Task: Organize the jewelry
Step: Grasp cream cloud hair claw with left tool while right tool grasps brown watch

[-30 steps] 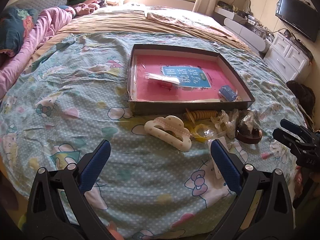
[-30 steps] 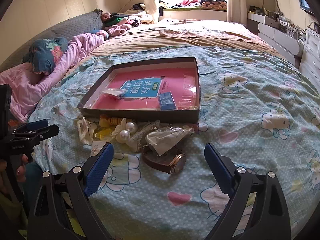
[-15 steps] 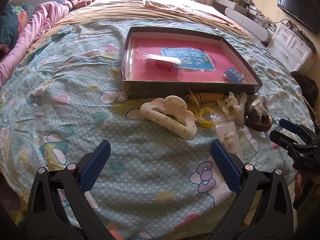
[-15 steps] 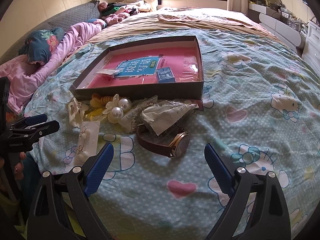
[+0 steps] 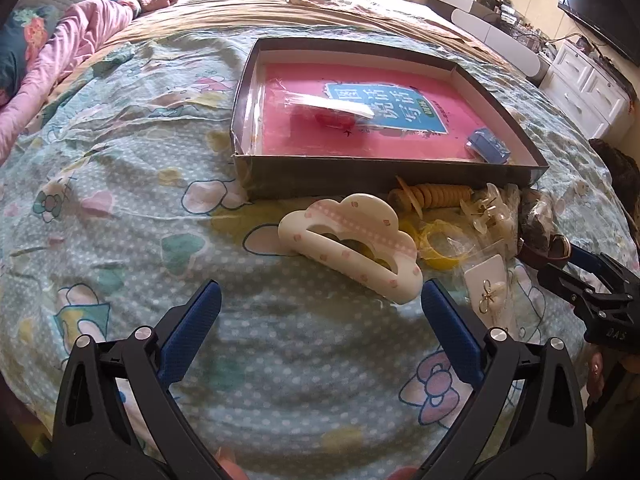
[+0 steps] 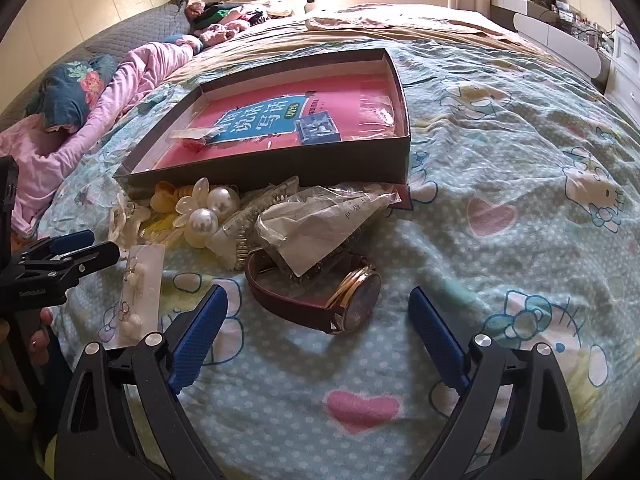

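A dark shallow box (image 5: 400,176) (image 6: 280,168) with a pink lining lies on the bed; a small blue box (image 5: 488,146) (image 6: 318,128) and a clear bag sit in it. Jewelry is piled at its near wall: a cream cloud hair claw (image 5: 352,244), a yellow coil tie (image 5: 436,194), an earring card (image 5: 490,290) (image 6: 140,280), pearl clips (image 6: 208,210), a plastic bag (image 6: 320,220) and a brown-strap watch (image 6: 332,296). My left gripper (image 5: 320,300) is open just short of the claw. My right gripper (image 6: 318,308) is open just short of the watch.
The bed has a teal cartoon-print sheet (image 5: 120,200). Pink bedding (image 5: 72,48) lies at the far left. White drawers (image 5: 588,92) and a television (image 5: 600,4) stand at the right. Each gripper shows at the other view's edge, the right one (image 5: 592,280) and the left one (image 6: 60,256).
Both grippers have moved forward and lower toward the jewelry pile. The claw and the watch now sit much closer to the open jaws. Nothing was taken hold of.
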Available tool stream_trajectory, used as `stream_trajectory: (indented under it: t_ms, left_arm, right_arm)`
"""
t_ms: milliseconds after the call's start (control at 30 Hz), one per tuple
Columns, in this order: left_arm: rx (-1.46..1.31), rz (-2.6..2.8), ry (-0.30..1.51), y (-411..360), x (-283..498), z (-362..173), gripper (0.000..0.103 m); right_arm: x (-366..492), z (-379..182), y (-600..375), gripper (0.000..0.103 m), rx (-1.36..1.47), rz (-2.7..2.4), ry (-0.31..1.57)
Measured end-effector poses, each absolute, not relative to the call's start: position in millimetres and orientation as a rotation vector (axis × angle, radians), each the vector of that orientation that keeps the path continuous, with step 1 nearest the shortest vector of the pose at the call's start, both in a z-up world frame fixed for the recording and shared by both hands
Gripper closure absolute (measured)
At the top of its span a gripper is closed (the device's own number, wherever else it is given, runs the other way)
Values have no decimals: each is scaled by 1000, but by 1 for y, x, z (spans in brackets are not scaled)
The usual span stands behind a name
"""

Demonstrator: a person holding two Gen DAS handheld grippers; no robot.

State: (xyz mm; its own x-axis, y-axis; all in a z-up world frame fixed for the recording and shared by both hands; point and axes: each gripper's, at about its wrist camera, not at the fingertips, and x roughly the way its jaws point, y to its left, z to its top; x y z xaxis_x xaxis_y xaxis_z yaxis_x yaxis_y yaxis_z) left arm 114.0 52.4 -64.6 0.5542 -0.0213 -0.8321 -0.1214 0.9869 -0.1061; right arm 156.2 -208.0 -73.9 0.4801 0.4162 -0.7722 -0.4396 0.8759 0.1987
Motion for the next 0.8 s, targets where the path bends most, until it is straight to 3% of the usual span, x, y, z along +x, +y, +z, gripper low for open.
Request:
stream_trajectory:
  t_ms: [200, 367, 633, 800]
  left_arm:
    - [-141, 51, 979, 53, 131, -67, 9]
    - [-129, 38, 979, 52, 142, -69, 9]
    - [-136, 18, 963, 54, 146, -72, 10]
    - [-124, -18, 950, 48, 145, -69, 28]
  right_arm:
    - [159, -78, -200, 13, -53, 519, 915]
    - [158, -80, -195, 30, -86, 522, 885]
    - [156, -76, -203, 43, -71, 555, 880]
    - [147, -66, -211, 46, -59, 584, 889]
